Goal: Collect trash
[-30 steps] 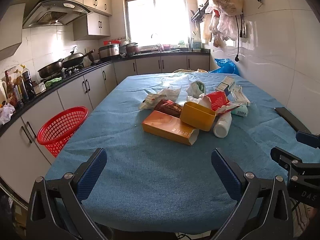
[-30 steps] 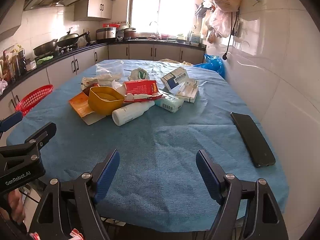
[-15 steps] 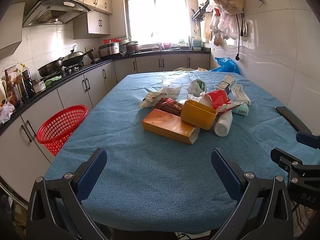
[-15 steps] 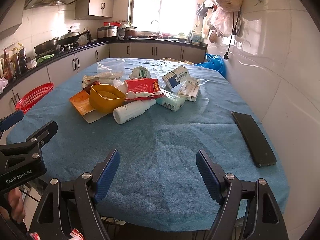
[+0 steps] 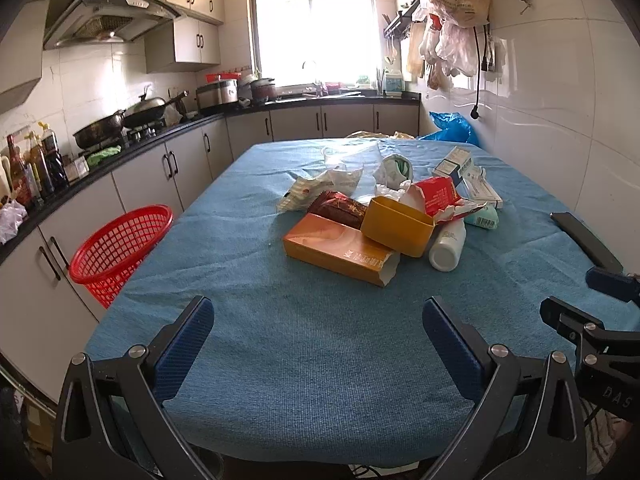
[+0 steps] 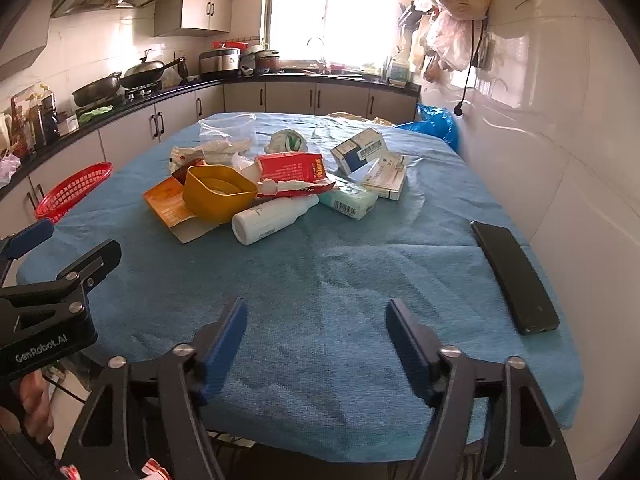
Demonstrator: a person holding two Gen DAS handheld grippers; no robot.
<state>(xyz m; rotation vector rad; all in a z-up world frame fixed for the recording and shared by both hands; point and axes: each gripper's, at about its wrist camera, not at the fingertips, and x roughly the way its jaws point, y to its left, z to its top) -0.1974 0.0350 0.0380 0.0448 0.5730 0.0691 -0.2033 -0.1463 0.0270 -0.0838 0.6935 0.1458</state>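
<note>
Trash pile (image 6: pixel 276 184) mid-counter (image 6: pixel 320 280), well ahead of both jaws. White bottle (image 6: pixel 272 218) nearest right gripper (image 6: pixel 316 340), narrowing, empty; long axis slanting leftward. Left gripper (image 5: pixel 316 340) wide, empty.

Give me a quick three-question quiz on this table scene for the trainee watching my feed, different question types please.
1. True or false: the white bottle stands upright on the blue tablecloth.
2. Multiple choice: where is the red basket? A) on the table among the trash; B) off the table's edge, by the cabinets; C) hanging on the wall.
3. Fill in: the black phone lies on the side of the table nearest the tiled ____.

Key
1. False: it lies on its side, against the yellow tub.
2. B.
3. Wall.

Note: the left gripper is open and empty; the right gripper is closing with nothing between its jaws.
</note>
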